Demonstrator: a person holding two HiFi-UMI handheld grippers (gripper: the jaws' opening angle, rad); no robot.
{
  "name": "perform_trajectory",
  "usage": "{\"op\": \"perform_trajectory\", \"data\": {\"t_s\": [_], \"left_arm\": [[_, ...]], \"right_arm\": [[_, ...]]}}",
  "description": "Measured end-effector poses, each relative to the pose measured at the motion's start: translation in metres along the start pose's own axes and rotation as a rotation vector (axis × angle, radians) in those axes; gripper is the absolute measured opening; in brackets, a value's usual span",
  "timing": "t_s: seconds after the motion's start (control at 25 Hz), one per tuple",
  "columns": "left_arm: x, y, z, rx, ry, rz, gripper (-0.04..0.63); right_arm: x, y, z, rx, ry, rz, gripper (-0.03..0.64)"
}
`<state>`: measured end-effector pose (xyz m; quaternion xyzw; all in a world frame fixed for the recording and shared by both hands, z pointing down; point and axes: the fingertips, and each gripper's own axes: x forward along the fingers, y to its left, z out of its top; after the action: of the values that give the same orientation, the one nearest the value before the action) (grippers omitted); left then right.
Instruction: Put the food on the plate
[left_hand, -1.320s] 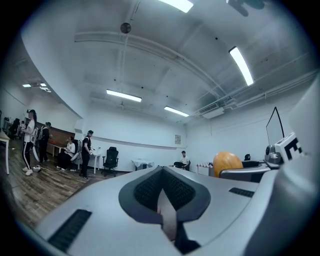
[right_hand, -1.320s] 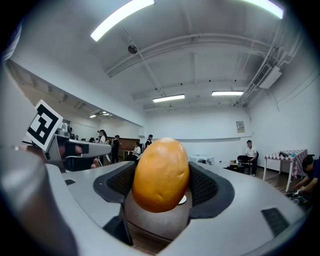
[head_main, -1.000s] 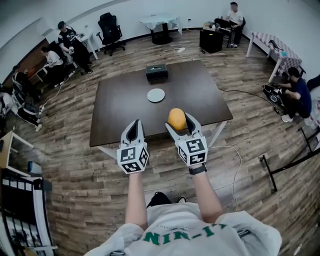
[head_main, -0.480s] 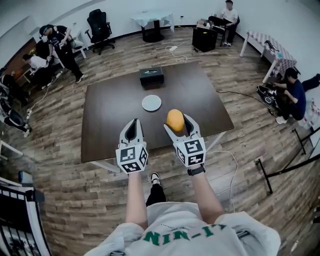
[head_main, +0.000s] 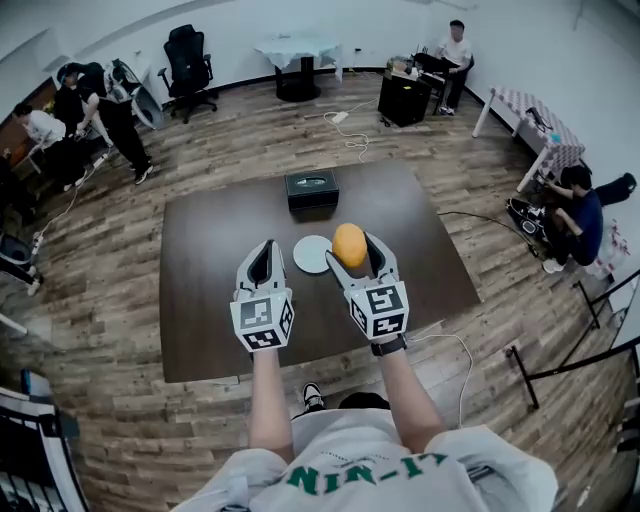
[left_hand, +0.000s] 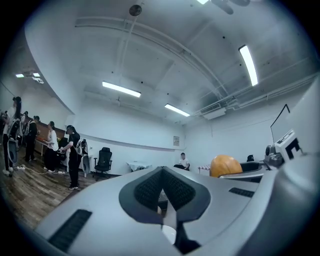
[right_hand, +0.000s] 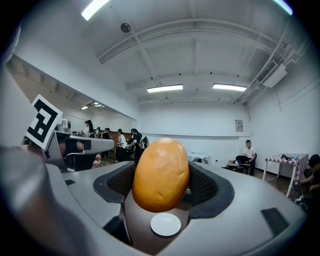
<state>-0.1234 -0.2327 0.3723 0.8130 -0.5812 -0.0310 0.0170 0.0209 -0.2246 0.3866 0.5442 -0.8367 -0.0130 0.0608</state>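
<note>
An orange-yellow oval food (head_main: 349, 243) is clamped between the pads of my right gripper (head_main: 353, 250), held in the air over the dark brown table (head_main: 215, 300). In the right gripper view the food (right_hand: 161, 174) fills the gap between the jaws, with the small white plate (right_hand: 165, 224) on the table below and ahead of it. In the head view the plate (head_main: 310, 253) lies just left of the held food, between the two grippers. My left gripper (head_main: 263, 258) hovers left of the plate, its jaws closed together with nothing in them.
A black box (head_main: 311, 188) stands on the table's far side behind the plate. Several people are along the room's left and right sides and at the back. An office chair (head_main: 188, 60) and a small table (head_main: 296, 50) stand by the far wall.
The person has stepped up to the table, so both grippers now hang over it. The held food has come from the table's near edge to right beside the plate.
</note>
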Motion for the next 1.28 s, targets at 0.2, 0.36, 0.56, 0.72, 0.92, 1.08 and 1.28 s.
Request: {"op": "perform_trajectory", "data": {"t_s": [0.2,0.36,0.56,0.72,0.92,1.08,1.28], "left_arm": [[0.038,0.026,-0.012,0.008,0.009,-0.007,0.012],[0.076,0.039,-0.031,0.0,0.04,-0.018,0.012],[0.135,0.052,-0.048,-0.017,0.061,-0.018,0.012],[0.172,0.047,-0.064,-0.02,0.089,-0.039,0.012],[0.209,0.054,-0.091,-0.001,0.11,-0.045,0.012],[0.242,0.067,-0.122,-0.001,0.134,-0.04,0.012],[0.258,0.09,-0.169,-0.018,0.189,-0.024,0.012]], "right_arm": [[0.043,-0.01,-0.011,-0.005,0.029,0.0,0.341],[0.084,-0.023,-0.026,0.006,0.059,0.008,0.341],[0.137,-0.045,-0.044,0.018,0.097,0.027,0.339],[0.161,-0.059,-0.058,0.021,0.128,0.049,0.339],[0.196,-0.072,-0.089,0.035,0.189,0.071,0.339],[0.232,-0.087,-0.129,0.044,0.264,0.086,0.339],[0.261,-0.079,-0.204,0.077,0.417,0.141,0.339]]}}
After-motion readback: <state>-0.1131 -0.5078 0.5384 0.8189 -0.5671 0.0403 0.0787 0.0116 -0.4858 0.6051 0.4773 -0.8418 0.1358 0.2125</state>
